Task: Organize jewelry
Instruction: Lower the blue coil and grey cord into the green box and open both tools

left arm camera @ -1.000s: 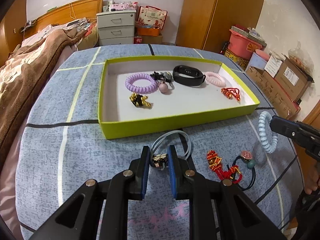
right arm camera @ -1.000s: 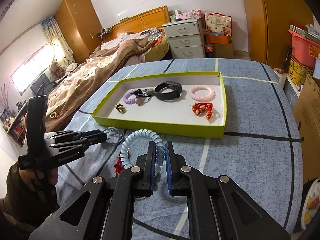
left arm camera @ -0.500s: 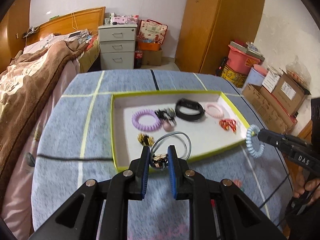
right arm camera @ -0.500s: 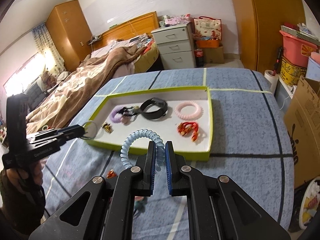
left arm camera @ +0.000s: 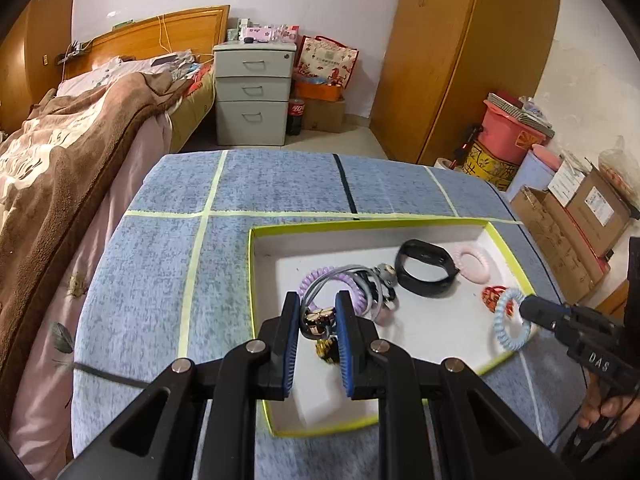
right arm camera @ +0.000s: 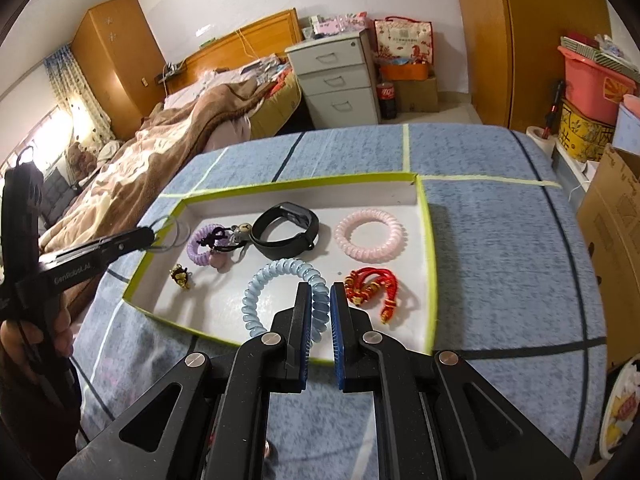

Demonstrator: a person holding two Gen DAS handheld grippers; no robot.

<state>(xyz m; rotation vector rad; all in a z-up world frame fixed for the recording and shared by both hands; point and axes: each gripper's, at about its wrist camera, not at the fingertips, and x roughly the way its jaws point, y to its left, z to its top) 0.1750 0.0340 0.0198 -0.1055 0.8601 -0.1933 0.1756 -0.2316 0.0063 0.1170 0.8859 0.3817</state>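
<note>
Bedroom setting: blue checked cloth over the surface [right arm camera: 500, 240], with a shallow green-rimmed tray [right arm camera: 424, 216] lying on it. Tray already carried a purple coil tie [right arm camera: 200, 246], black wristband [right arm camera: 286, 232], pink coil tie [right arm camera: 370, 234], red knotted cord [right arm camera: 372, 288] and a small gold charm [right arm camera: 180, 276].

Right gripper [right arm camera: 320, 312] was clamped on a light-blue coil tie [right arm camera: 260, 292], fingers nearly together on its right-hand side, so the loop hung out to the left of the fingers, over the tray's near edge between the gold charm and the red cord. Bare white floor showed beneath the loop.

Left gripper [left arm camera: 318, 320] was clamped on the metallic charm of a grey band [left arm camera: 340, 276], the band standing up ahead of the fingers over the tray's near-left part, close over the purple coil tie.

Judgement: both pieces were above the tray, neither resting in it. The right hand looked better placed over an open spot; the left risked dropping its band on the purple tie cluster.
</note>
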